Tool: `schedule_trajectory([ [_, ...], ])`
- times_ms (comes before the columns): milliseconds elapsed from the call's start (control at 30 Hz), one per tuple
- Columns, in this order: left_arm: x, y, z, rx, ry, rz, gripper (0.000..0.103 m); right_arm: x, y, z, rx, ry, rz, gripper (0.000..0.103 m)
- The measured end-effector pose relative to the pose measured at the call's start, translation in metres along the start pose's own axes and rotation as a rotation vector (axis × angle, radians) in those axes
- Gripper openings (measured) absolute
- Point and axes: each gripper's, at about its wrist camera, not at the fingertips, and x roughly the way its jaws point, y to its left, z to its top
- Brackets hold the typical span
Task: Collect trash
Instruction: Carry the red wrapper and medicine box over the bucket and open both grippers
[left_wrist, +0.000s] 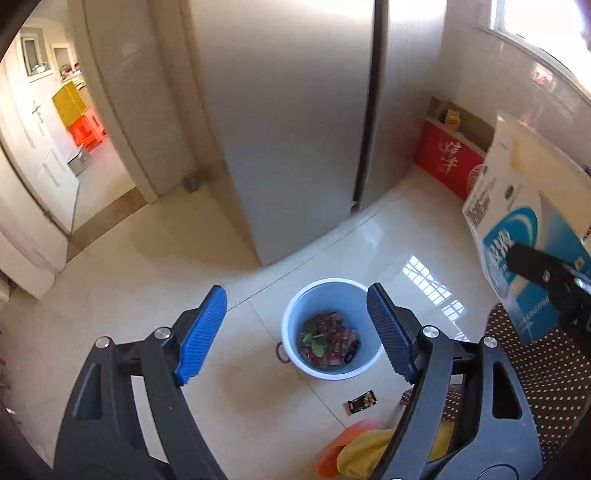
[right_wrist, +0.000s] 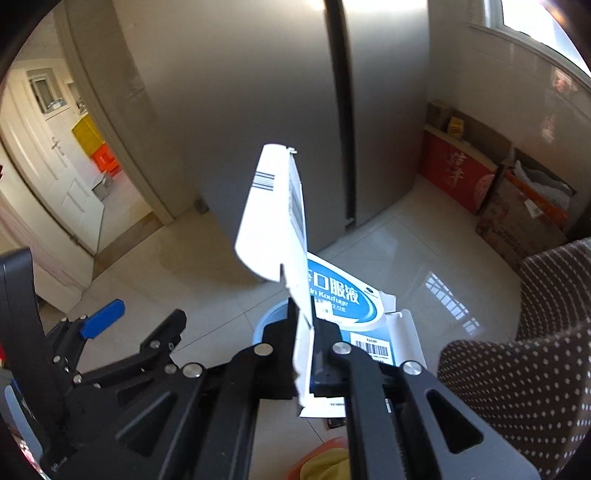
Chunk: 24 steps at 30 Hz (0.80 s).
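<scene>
Tiled floor (left_wrist: 147, 258) open around bucket (left_wrist: 295, 314) | left claw (left_wrist: 295, 332) wide, empty | right claw (right_wrist: 304, 354) clamps carton (right_wrist: 273, 221)

I see left gripper (left_wrist: 295, 332) jaws wide, nothing between | blue bin (left_wrist: 332, 328) below holds wrappers | dark wrapper (left_wrist: 361, 401) on floor | right gripper (left_wrist: 532, 266) pinches carton (left_wrist: 517, 206)

Open tiled floor (left_wrist: 122, 266) is lying clear around the blue bin (left_wrist: 332, 325), whose mouth is standing unobstructed. The refrigerator (left_wrist: 295, 129) is blocking behind it, the dotted cushion (left_wrist: 546, 369) is crowding the right, and a small wrapper (left_wrist: 361, 401) is lying just in front.
</scene>
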Motion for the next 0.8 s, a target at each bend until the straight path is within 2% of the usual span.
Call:
schedule_trajectory([
  [33,0.000,0.003,0.000,-0.004,-0.001,0.003,0.077,0.003,0.007,0.004,-0.022,0.005,0.001,0.009],
  [100,-0.002,0.010,-0.001,-0.015,-0.004,0.015,0.077,0.008,0.014,0.006,-0.031,0.020,-0.023,0.054],
  [133,-0.003,0.012,-0.002,-0.021,-0.006,0.023,0.077,0.009,0.014,0.007,-0.015,0.018,-0.039,0.083],
  [200,-0.007,0.016,-0.005,-0.037,-0.014,0.044,0.077,0.000,0.012,0.005,0.025,-0.032,-0.024,0.083],
  [267,-0.009,0.019,-0.008,-0.058,-0.030,0.056,0.077,-0.007,0.011,0.005,0.019,-0.038,-0.009,0.083],
  [367,-0.016,0.015,-0.015,-0.074,-0.031,0.018,0.077,-0.019,0.006,0.000,0.003,-0.040,-0.012,0.083],
  [533,-0.028,0.002,-0.017,-0.055,-0.048,0.000,0.077,-0.039,-0.009,-0.011,0.008,-0.056,-0.016,0.083],
  [800,-0.067,-0.027,-0.010,-0.021,-0.106,-0.058,0.077,-0.084,-0.032,-0.029,0.018,-0.100,-0.027,0.083],
])
